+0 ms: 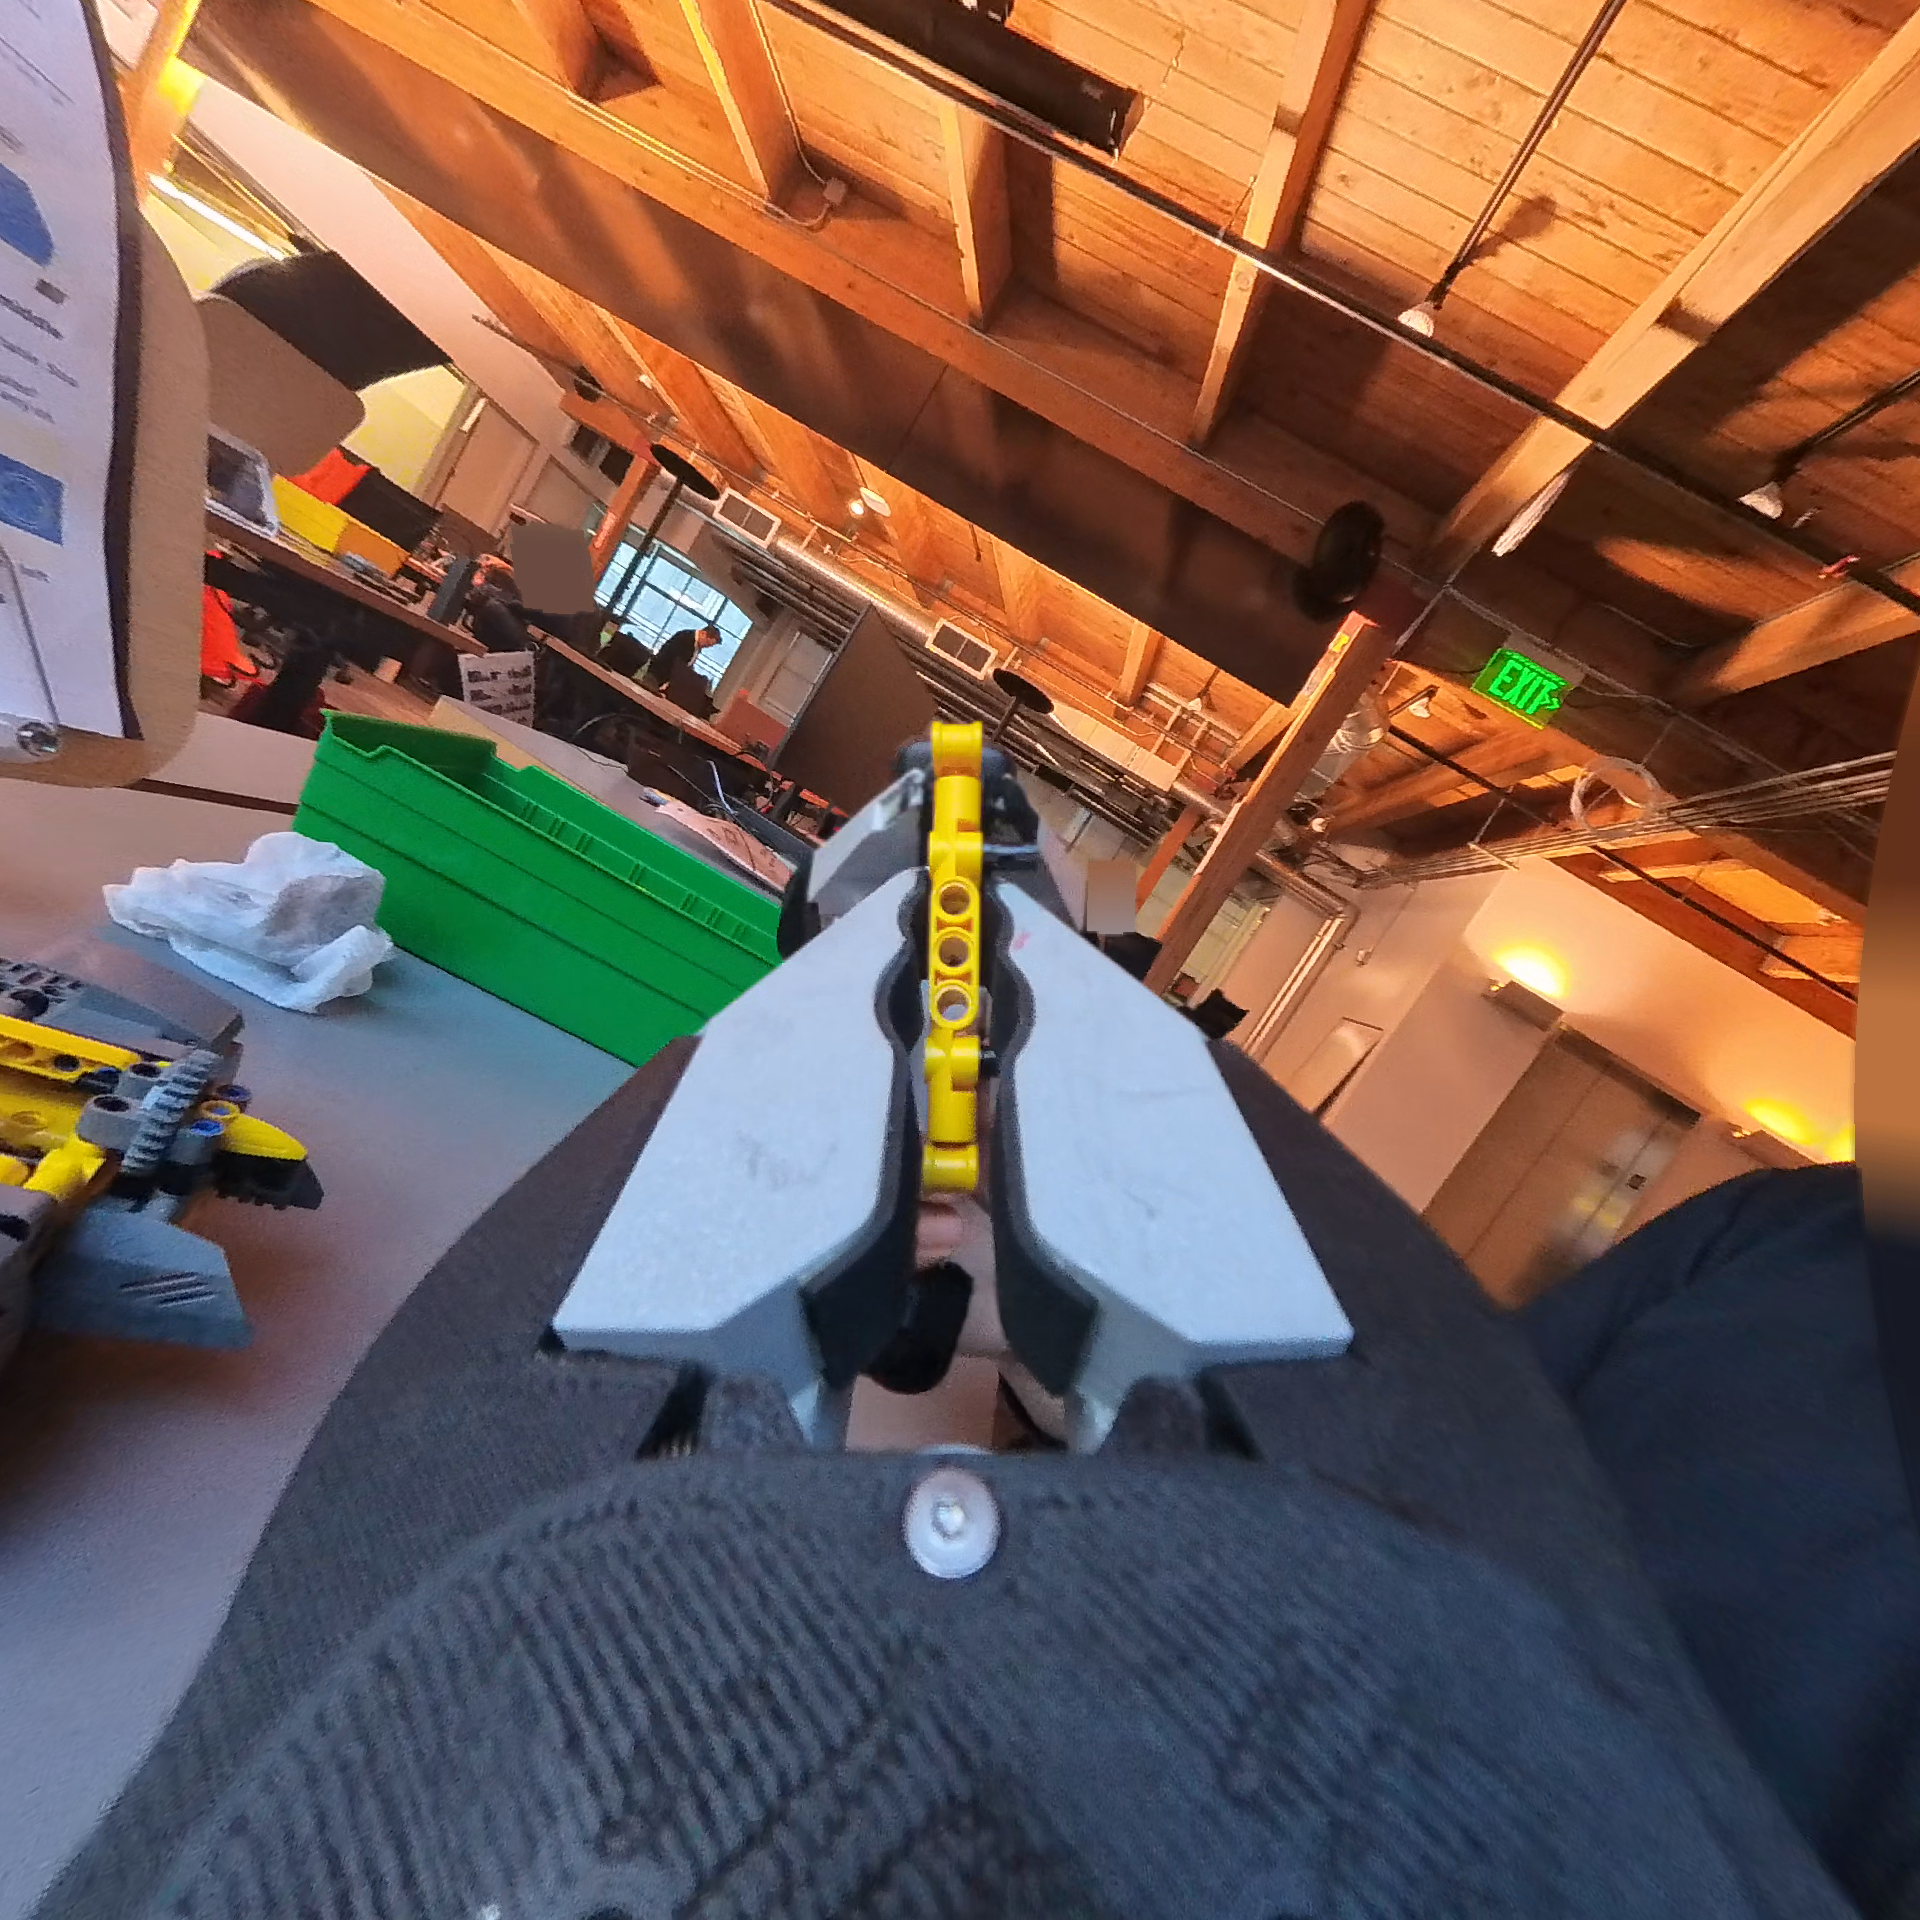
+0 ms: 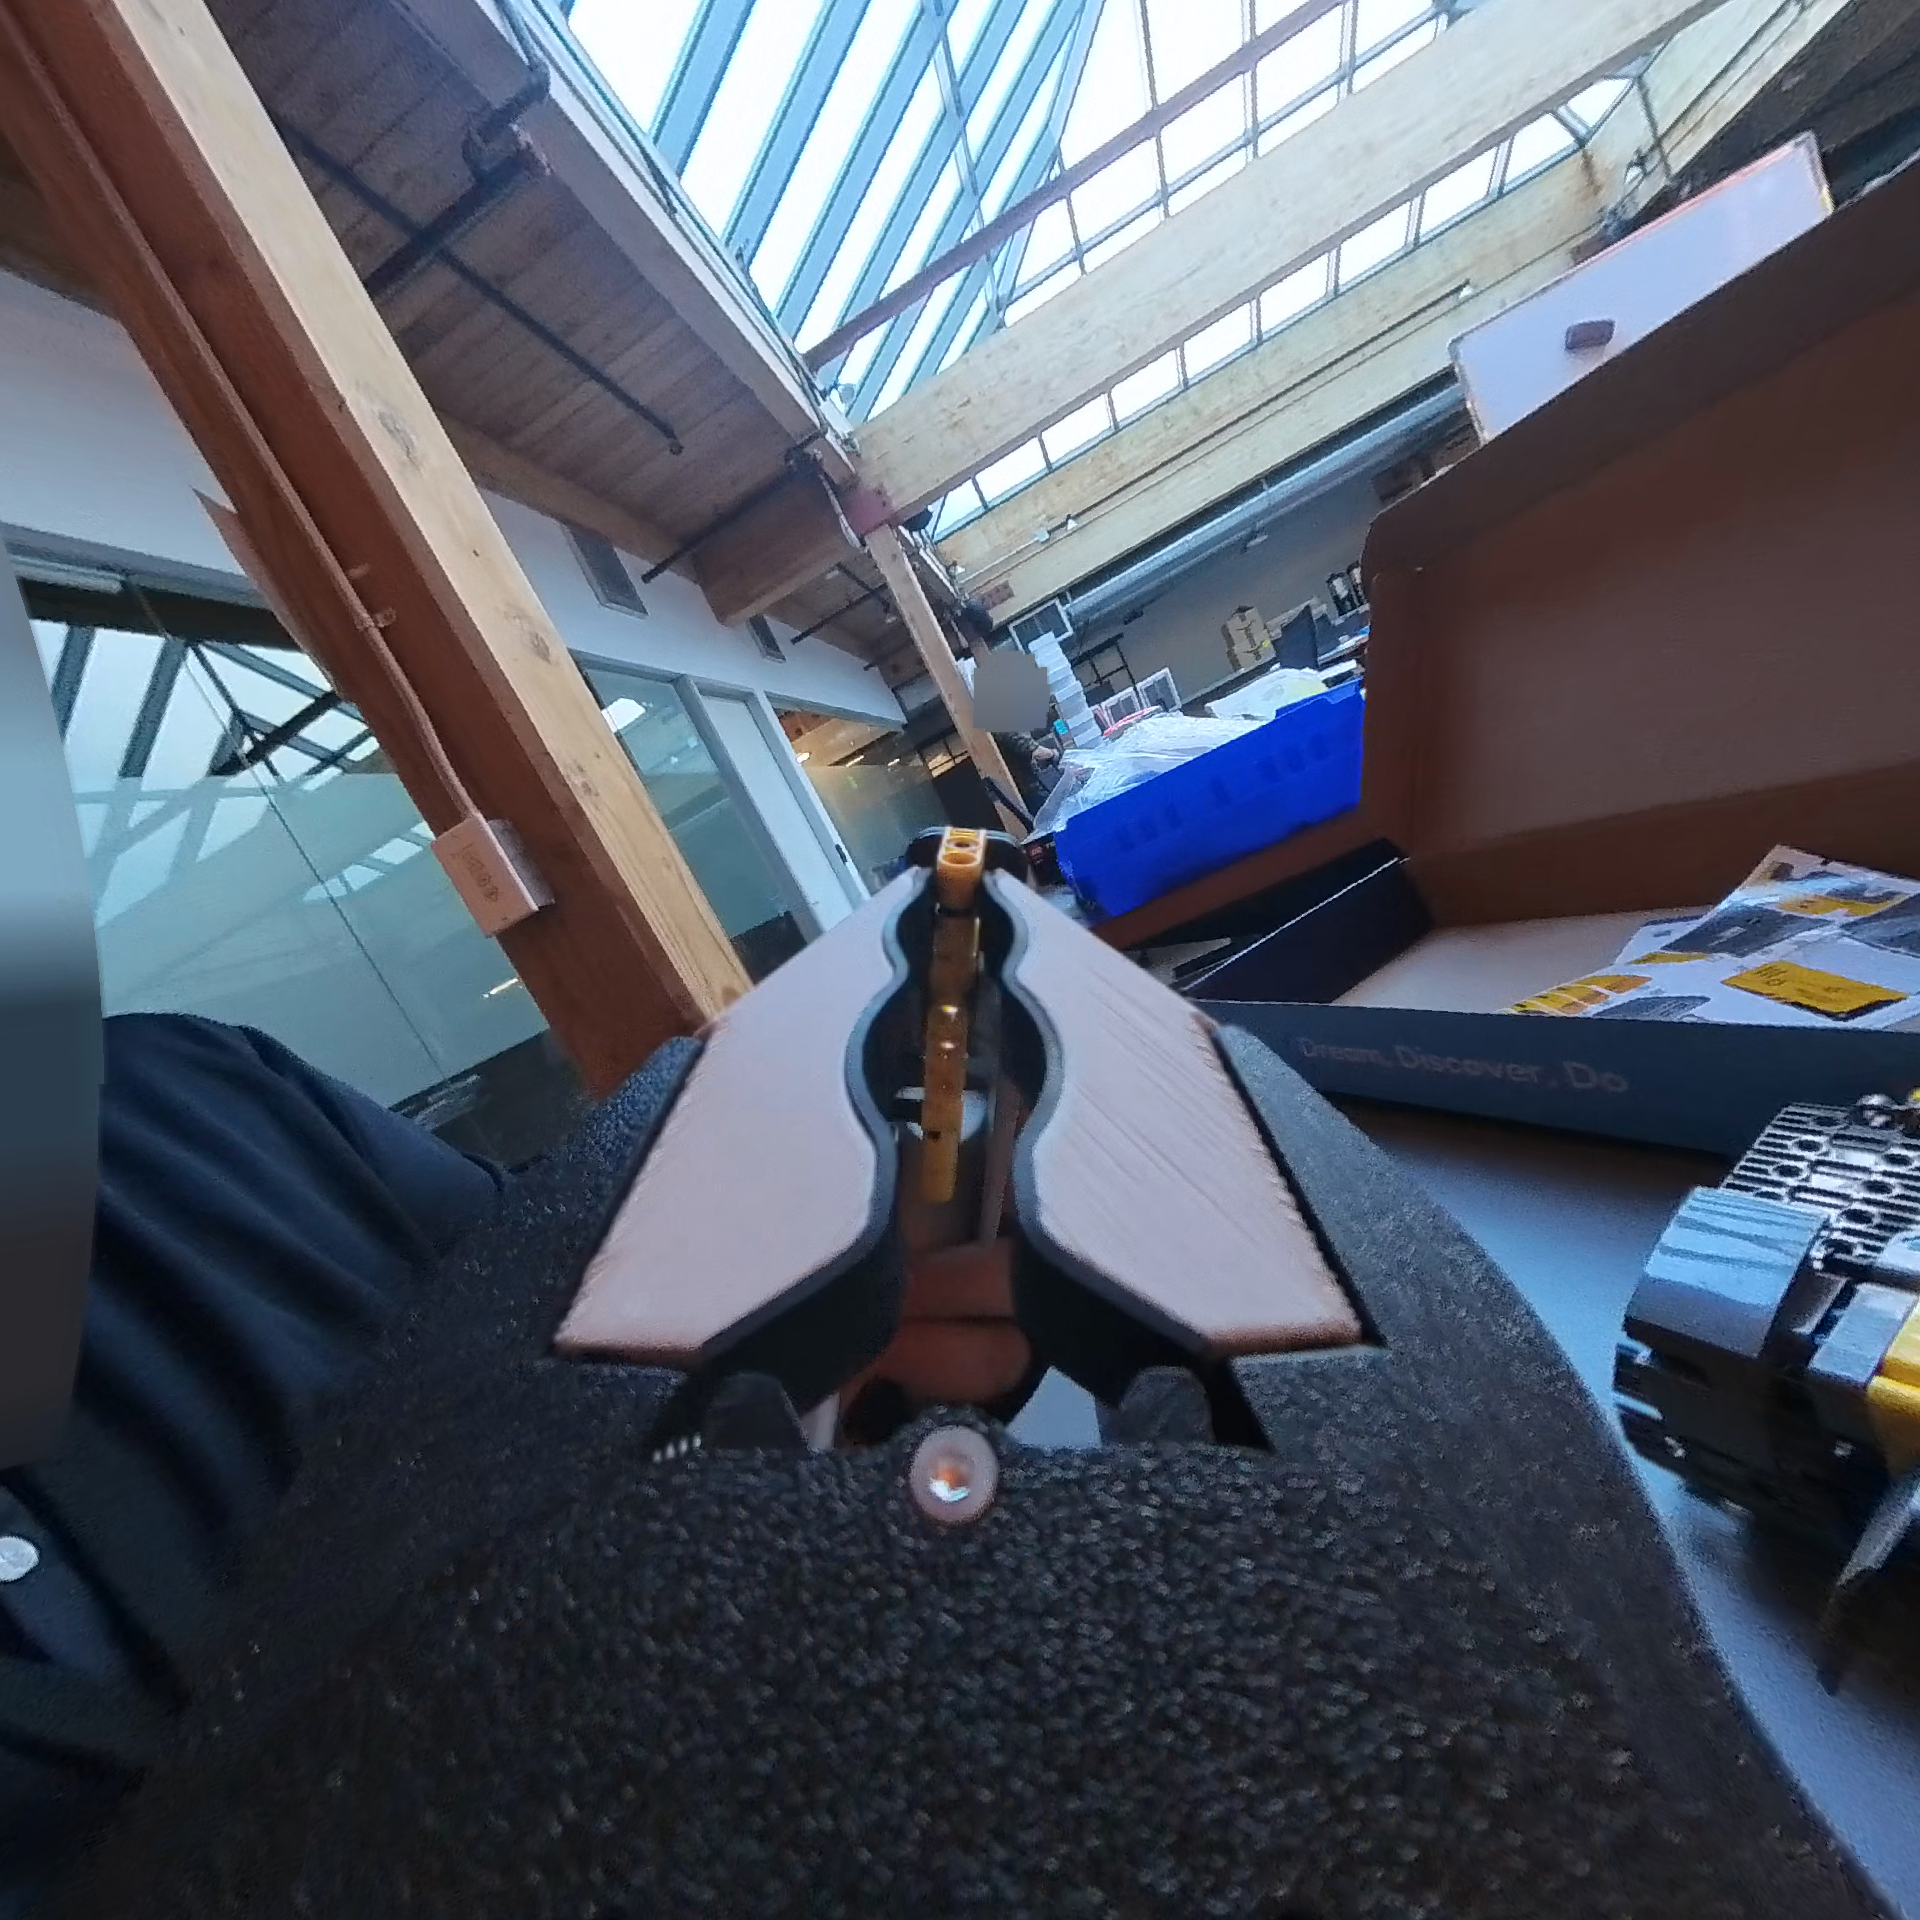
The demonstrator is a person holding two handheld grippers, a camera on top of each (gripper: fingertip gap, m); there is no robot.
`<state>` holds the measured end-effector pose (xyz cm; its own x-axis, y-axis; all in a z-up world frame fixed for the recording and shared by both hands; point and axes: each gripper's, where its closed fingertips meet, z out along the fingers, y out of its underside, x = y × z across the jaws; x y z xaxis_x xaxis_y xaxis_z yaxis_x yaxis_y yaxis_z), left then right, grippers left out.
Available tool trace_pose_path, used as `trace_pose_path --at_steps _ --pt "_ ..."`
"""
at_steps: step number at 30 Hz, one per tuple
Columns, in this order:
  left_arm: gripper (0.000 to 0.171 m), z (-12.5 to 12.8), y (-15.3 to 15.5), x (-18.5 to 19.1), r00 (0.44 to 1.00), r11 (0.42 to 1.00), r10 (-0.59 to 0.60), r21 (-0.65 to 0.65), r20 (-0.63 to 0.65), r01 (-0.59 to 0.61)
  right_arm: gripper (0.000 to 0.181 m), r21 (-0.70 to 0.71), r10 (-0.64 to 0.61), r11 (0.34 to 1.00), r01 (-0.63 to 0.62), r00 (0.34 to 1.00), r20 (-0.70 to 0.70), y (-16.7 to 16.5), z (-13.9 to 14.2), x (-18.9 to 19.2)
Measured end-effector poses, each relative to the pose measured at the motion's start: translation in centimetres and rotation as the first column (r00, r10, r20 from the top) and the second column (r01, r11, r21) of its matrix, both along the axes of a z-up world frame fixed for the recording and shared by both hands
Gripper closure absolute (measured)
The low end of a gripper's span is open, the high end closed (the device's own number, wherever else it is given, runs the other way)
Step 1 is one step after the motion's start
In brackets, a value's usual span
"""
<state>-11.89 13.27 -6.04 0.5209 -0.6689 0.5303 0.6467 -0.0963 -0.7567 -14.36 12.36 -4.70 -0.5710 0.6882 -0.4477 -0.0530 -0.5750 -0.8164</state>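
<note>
Yellow holed beam (image 1: 954, 971) clenched in left claw (image 1: 956, 935); right claw (image 2: 958, 914) likewise, perhaps the same beam (image 2: 948, 1049).

a: the yellow beam (image 1: 954, 966) runs between the left fingers (image 1: 769, 1122), so its lower end is hidden behind them.

b: in the right wrist view the yellow piece (image 2: 948, 1029) shows only edge-on through the gap; its shape can't be told.

a: the brick model (image 1: 114, 1143) is cut off by the left edge.

b: and the dark model (image 2: 1787, 1299) by the right edge. the open cardboard box (image 2: 1621, 665) also runs out of view there.
</note>
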Motion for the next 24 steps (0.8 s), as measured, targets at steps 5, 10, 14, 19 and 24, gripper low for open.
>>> trace_pose_path --at_steps 5,10,14,19,24 --pt "0.166 -1.0 0.2 0.3 0.996 0.996 -0.075 -0.047 -0.048 0.072 0.176 0.088 0.023 0.996 -0.029 0.997 0.07 0.3 -1.0 0.2" --pt "0.167 -3.1 0.7 0.3 0.986 0.992 -0.082 -0.109 -0.148 0.066 0.177 0.203 -0.059 0.979 0.027 0.987 0.152 0.9 -3.0 0.2" --pt "0.166 -4.5 1.4 0.2 0.921 0.993 0.022 -0.1 -0.389 -0.066 0.174 0.374 -0.119 0.927 0.03 0.969 0.216 1.3 -4.2 0.4" --pt "0.166 -2.8 0.4 1.6 0.903 1.0 -0.01 -0.019 -0.43 0.002 0.176 0.278 0.052 0.958 -0.065 0.997 0.054 0.3 -2.2 1.9" --pt "0.167 -0.1 -1.1 2.6 0.982 0.979 -0.17 0.097 -0.082 0.177 0.173 0.089 0.082 0.994 -0.07 0.986 -0.148 -0.9 0.5 2.5"
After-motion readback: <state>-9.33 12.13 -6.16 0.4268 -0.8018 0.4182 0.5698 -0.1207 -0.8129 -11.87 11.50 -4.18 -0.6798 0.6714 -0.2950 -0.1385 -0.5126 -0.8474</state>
